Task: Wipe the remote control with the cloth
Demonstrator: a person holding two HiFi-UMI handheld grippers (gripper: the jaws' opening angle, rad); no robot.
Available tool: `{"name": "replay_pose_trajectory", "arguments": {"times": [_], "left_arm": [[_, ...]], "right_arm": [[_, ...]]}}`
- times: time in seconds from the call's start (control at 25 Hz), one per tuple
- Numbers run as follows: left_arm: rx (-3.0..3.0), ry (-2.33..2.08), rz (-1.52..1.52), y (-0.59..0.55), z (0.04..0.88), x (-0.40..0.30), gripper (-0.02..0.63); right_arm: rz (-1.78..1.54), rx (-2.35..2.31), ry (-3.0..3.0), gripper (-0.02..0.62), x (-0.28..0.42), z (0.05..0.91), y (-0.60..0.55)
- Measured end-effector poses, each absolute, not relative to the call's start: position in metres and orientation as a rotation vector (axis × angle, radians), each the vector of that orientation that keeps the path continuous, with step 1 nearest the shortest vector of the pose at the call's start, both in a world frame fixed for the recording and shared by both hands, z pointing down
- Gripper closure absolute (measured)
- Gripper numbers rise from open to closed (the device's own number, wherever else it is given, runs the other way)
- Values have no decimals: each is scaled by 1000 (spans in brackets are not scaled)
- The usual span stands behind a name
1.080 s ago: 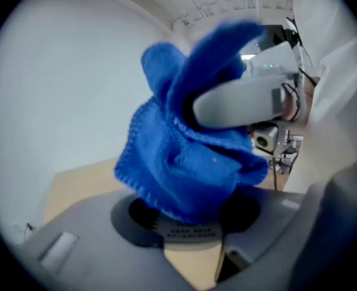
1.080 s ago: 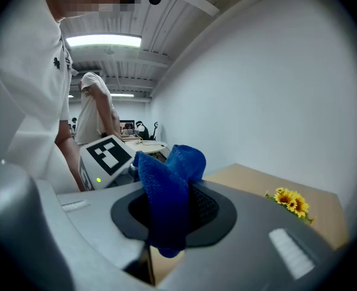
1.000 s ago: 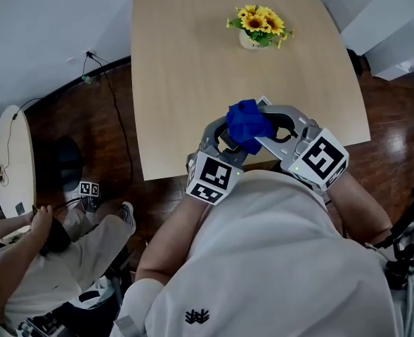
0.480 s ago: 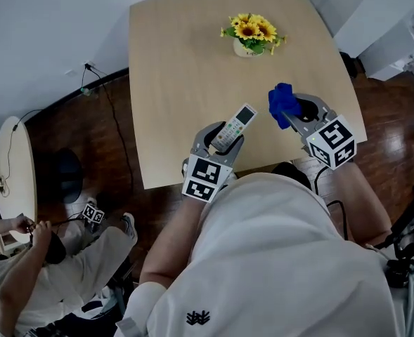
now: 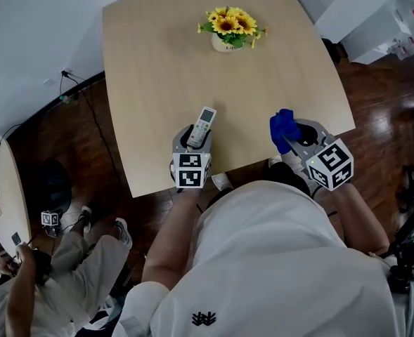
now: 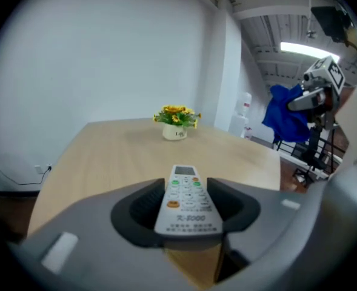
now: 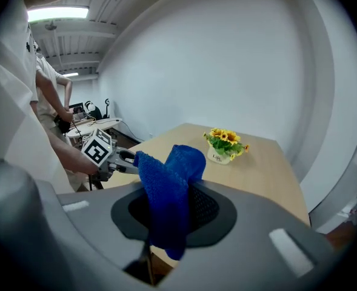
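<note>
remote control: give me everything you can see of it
The remote control is a slim, light-coloured plastic bar with a small display at its far end, rows of buttons below it (a few green and orange), then a line of print. It is face up, clamped at its lower end between the jaws of the left gripper. Its display end points across the table. It sits near the table's near edge; whether it touches the top cannot be told. The cloth is apart from it.
</note>
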State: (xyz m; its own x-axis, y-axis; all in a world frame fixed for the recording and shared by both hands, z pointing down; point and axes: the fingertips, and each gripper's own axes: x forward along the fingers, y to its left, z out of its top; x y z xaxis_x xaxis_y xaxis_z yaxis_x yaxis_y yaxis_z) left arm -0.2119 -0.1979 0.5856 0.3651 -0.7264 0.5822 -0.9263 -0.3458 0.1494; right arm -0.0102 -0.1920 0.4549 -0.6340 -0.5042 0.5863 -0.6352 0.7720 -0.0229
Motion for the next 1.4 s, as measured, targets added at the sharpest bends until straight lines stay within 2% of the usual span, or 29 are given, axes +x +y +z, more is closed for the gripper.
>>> {"name": "replay_pose_trajectory", "arguments": {"times": [0.24,0.72,0.8,1.16,1.4], "left_arm": [[2102,-1432,646,-209,634,-225,370],[2054,-1450,778,-217,675,-228,370],[2059,-1449,800,-217,676,-226,345],[1870,-1761,934,-148,632,-267,284],[1904,-1786,745,-76,581,-202,285]], "right_arm": [[359,853,-2319,517,5,468,-177],[412,847,-2251,515,27,476,-145],[407,838,-2262,516,32,478,-140],[350,815,-2409,515,74,469,-121],[291,827,-2479,516,127,467,-93]]}}
